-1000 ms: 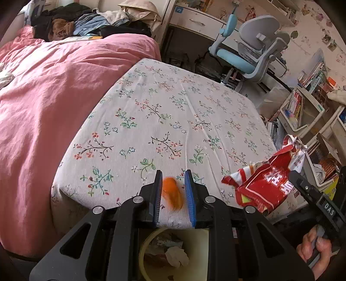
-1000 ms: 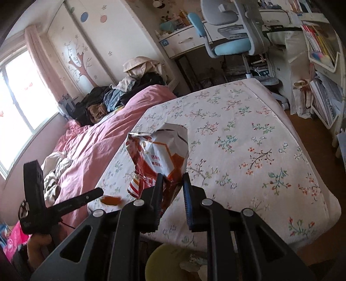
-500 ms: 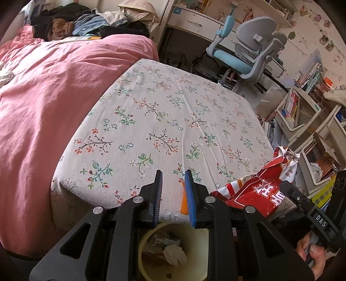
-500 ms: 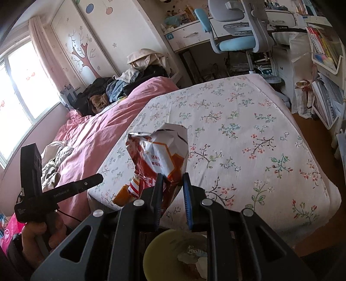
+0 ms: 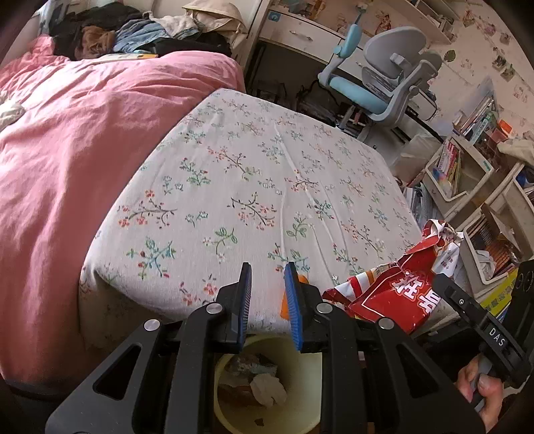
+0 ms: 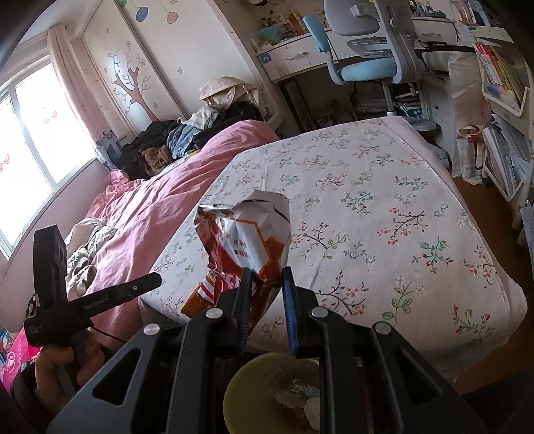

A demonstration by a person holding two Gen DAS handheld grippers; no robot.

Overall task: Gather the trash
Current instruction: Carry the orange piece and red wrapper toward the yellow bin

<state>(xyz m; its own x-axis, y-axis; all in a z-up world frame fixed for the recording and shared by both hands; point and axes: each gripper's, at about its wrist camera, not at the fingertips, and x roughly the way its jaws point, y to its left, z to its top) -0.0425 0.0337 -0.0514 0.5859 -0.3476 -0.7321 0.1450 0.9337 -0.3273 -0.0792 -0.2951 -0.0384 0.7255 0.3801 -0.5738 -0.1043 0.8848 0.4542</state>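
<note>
A red and white crumpled chip bag point(image 6: 253, 240) stands up from my right gripper point(image 6: 265, 283), which is shut on its lower end; in the left wrist view the chip bag point(image 5: 400, 293) hangs over the bed's near corner. My left gripper point(image 5: 267, 283) has its jaws a little apart, with only bedsheet showing between the pads. A small orange scrap point(image 5: 302, 279) sits at the bed edge just past the right pad, not gripped; the right wrist view shows the orange scrap point(image 6: 193, 302) apart from the left gripper point(image 6: 157, 278). A pale yellow bin point(image 5: 220, 397) with crumpled waste sits right below both grippers.
The bed carries a floral sheet point(image 5: 267, 173) and a pink duvet point(image 5: 66, 150), with clothes piled at its head point(image 5: 133, 30). A blue-grey desk chair point(image 5: 383, 83), a desk and book shelves point(image 5: 460, 173) stand on the right. A hand point(image 5: 484, 390) holds the right gripper's handle.
The orange scrap, blurred between the left jaws a second ago, has slipped out to the right pad's side. More of the bin shows under both grippers. The chip bag stays gripped.
</note>
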